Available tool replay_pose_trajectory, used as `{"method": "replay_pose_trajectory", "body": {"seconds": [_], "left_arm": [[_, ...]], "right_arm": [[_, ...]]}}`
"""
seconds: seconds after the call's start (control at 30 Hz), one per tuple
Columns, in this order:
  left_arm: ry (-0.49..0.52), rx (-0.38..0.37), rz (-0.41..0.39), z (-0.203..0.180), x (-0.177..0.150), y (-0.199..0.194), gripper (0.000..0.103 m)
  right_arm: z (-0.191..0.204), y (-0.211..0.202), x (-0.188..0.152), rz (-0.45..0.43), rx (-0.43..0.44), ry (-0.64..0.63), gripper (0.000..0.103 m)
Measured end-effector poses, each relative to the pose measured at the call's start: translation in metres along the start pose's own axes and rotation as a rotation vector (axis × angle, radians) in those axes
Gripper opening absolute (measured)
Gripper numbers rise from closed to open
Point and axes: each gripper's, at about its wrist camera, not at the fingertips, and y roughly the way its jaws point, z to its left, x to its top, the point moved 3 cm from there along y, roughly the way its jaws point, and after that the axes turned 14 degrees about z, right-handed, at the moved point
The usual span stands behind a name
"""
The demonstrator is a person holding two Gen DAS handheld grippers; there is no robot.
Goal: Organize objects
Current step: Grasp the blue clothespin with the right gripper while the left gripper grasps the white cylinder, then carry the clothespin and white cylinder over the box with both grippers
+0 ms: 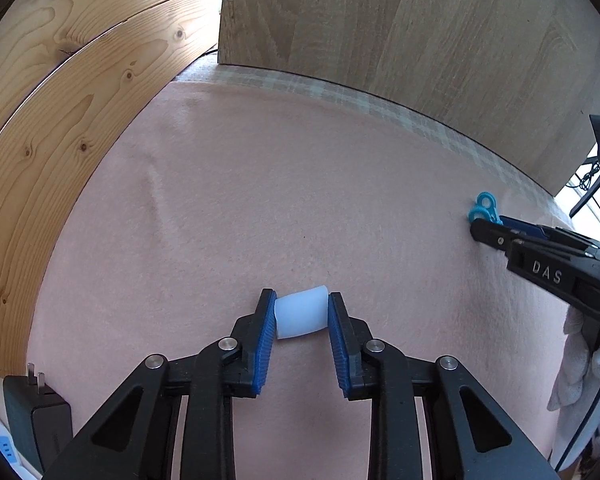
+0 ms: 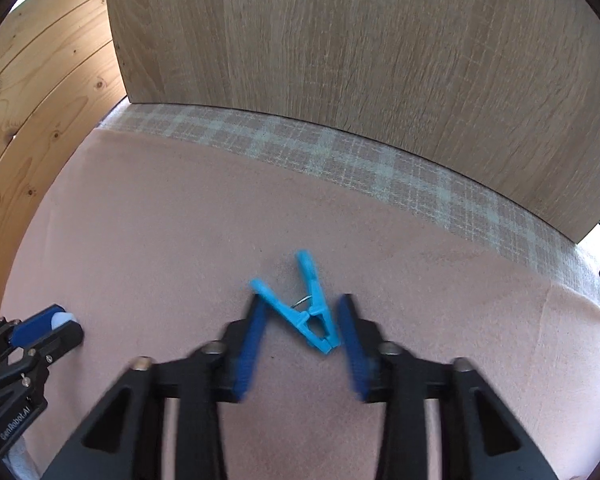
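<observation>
Left wrist view: left tool [image 1: 301,314] closed on a white cylinder [image 1: 301,317], blue pads [image 1: 265,340] pressing both its ends, held low over the pink cloth [image 1: 260,200] covering the surface. Far right, right tool [image 1: 485,227] lying low on the cloth, a blue clip [image 1: 485,207] poking out beyond its tip. Checked fabric strip [image 1: 340,96] along the cloth's far edge, a wood panel [image 1: 420,40] standing behind it, pine boards [image 1: 60,100] at left. Near left corner, a black plug adapter [image 1: 36,412]. Near right, a white-gloved hand [image 1: 580,360] under the right tool. Right wrist view: right tool [image 2: 298,322] at medium width, blurred, around the clip [image 2: 300,312]; left pad touching one handle, right pad against the clip's pinching end near the tool, grip not firm enough to call closed. Clip handles splayed toward the far side, metal spring ring visible between them. Near left, left tool [image 2: 66,322] with the cylinder [image 2: 61,319] showing white between its fingers. Cloth [image 2: 180,220], checked strip [image 2: 300,148] and panel [image 2: 340,40] beyond.
</observation>
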Motion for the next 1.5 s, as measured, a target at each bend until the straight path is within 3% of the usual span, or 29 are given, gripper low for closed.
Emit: {"method": "replay_pose_trajectory", "body": {"seconds": [0.03, 0.33, 0.7, 1.03, 1.27, 1.5], "left_arm": [[-0.002, -0.004, 0.001, 0.0, -0.001, 0.0, 0.027], [-0.026, -0.041, 0.001, 0.002, -0.014, -0.007, 0.026], [-0.014, -0.066, -0.046, 0.005, -0.045, -0.045, 0.026], [0.07, -0.12, -0.086, -0.034, -0.074, -0.08, 0.026], [0.157, -0.179, -0.086, -0.09, -0.09, -0.088, 0.026], [0.258, -0.227, -0.076, -0.157, -0.11, -0.089, 0.026]], "right_arm": [[0.0, -0.001, -0.001, 0.002, 0.013, 0.004, 0.017], [-0.005, -0.008, -0.018, 0.006, 0.095, 0.064, 0.017], [-0.026, -0.058, -0.08, -0.056, 0.243, 0.153, 0.017], [-0.075, -0.116, -0.16, -0.151, 0.236, 0.209, 0.017], [-0.126, -0.139, -0.225, -0.177, 0.192, 0.305, 0.017], [-0.17, -0.161, -0.282, -0.194, 0.096, 0.387, 0.017]]}}
